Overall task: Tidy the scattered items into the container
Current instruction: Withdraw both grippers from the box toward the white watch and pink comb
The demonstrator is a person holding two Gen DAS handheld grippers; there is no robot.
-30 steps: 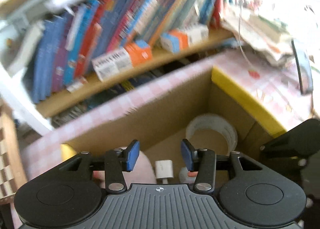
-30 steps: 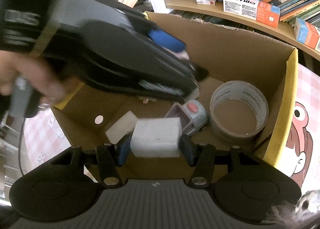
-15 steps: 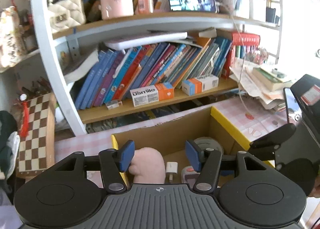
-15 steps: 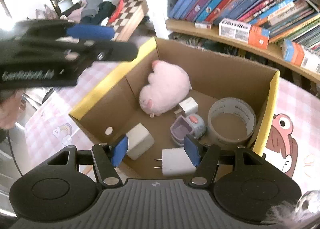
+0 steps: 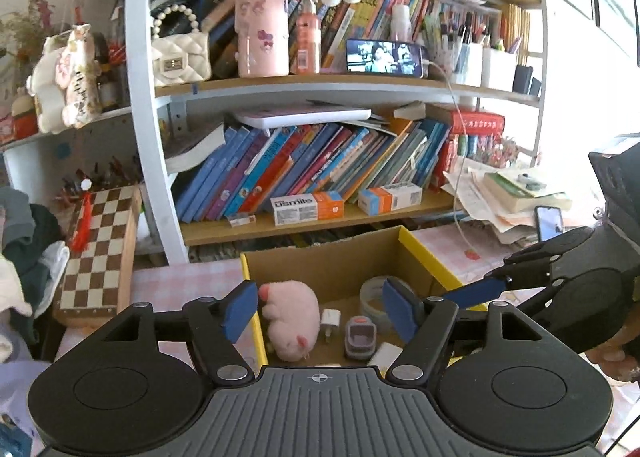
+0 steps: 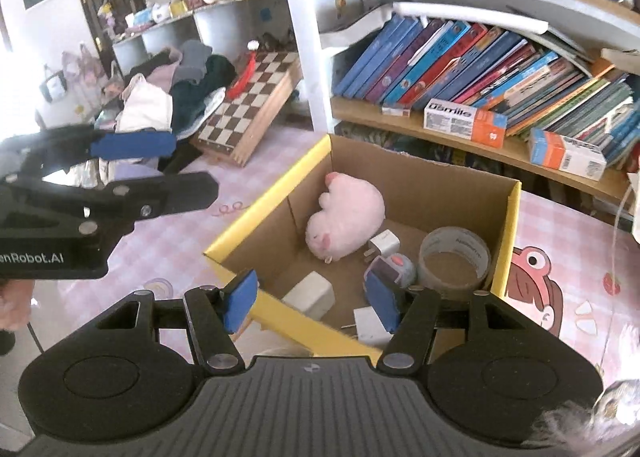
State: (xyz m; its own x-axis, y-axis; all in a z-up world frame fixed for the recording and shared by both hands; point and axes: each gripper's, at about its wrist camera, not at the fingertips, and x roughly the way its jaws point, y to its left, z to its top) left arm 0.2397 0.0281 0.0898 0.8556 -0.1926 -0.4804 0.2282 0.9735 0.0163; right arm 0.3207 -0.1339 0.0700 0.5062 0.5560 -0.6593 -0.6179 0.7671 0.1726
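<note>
An open cardboard box with yellow-edged flaps (image 6: 460,193) (image 5: 332,265) sits on a pink checked tablecloth. Inside lie a pink plush toy (image 6: 348,221) (image 5: 288,309), a roll of tape (image 6: 456,257) (image 5: 374,295), a small white plug (image 6: 384,243) (image 5: 331,321), a grey gadget with a red button (image 6: 394,267) (image 5: 360,341), a white block (image 6: 312,293) and a white charger (image 6: 370,325). My right gripper (image 6: 312,301) is open and empty above the box's near rim. My left gripper (image 5: 320,311) is open and empty, left of the box.
A bookshelf (image 5: 304,177) full of books stands behind the box. A chessboard (image 5: 100,249) (image 6: 248,101) leans at the left beside a clothes pile (image 6: 168,89). Papers and a phone (image 5: 548,223) lie at the right. The left gripper shows in the right wrist view (image 6: 132,145).
My right gripper let go of the white charger, which now lies in the box, and opened. Both grippers pulled up and back from the box.
</note>
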